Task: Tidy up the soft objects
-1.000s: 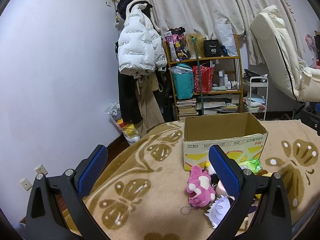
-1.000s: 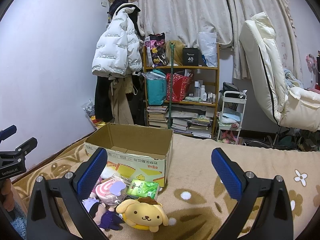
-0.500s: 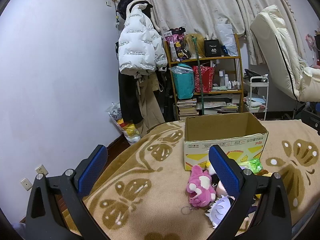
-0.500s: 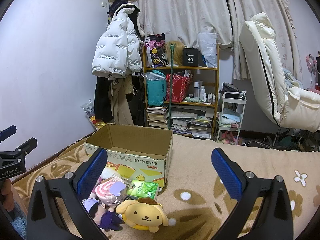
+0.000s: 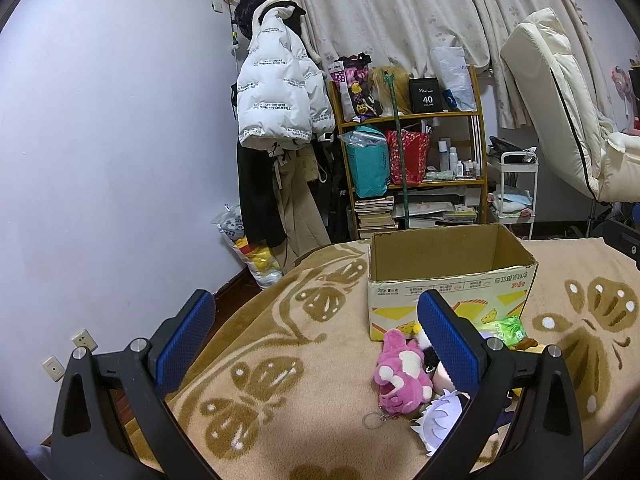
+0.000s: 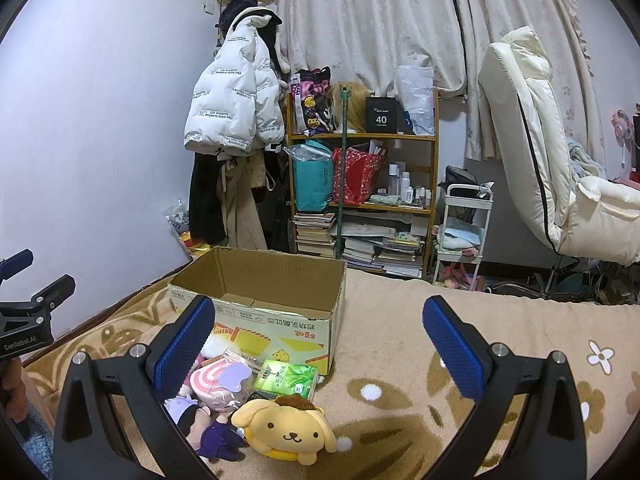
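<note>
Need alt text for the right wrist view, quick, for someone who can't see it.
Open right gripper hovers over a beige blanket, holding nothing. Ahead, a yellow dog plush and other soft toys lie before an open cardboard box.

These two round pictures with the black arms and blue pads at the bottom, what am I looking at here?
Each picture comes from a fisheye camera mounted on a hand-held gripper, looking along its two fingers; there is no robot, a person holds one per hand. The left gripper and right gripper are both open and hold nothing. Below them is a bed with a tan butterfly blanket. On it stands an open cardboard box, and in front of the box lie soft toys: a pink plush, a yellow dog plush, and a green tissue pack.
</note>
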